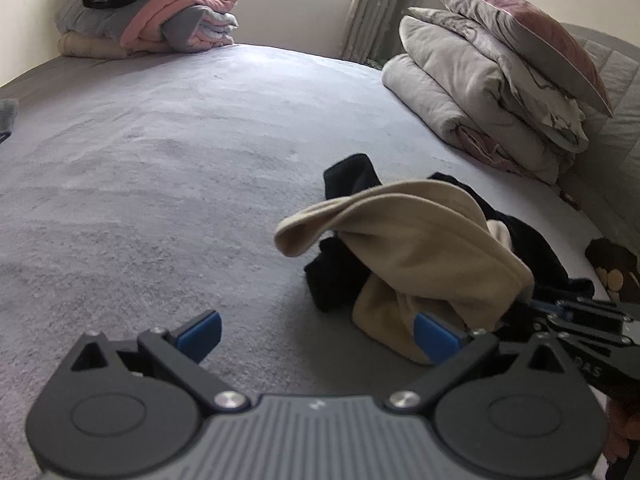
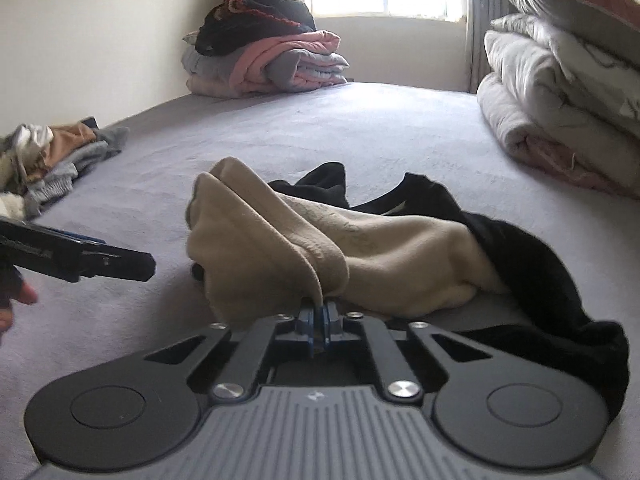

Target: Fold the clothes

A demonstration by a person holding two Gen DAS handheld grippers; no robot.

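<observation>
While your right tool (image 2: 320, 322) has its blue pads pinched together on an edge of the beige garment (image 2: 280, 248), the fabric drapes over the pads, so you cannot see how much cloth sits between them. That garment lies crumpled on the grey bed (image 2: 280, 132), tangled with a black garment (image 2: 540, 280) that partly runs under it; where one piece ends and the other begins is hard to make out. Your left tool (image 1: 316, 336) hangs wide and empty just above the bed, its right pad close in front of the beige cloth; whether it touches is unclear. From the right wrist view it shows only as a dark side profile cut by the left frame edge, with fingers (image 2: 16, 296) of your hand below it. A loose heap of clothes (image 2: 52, 160) at the bed's left side is cut off too.
</observation>
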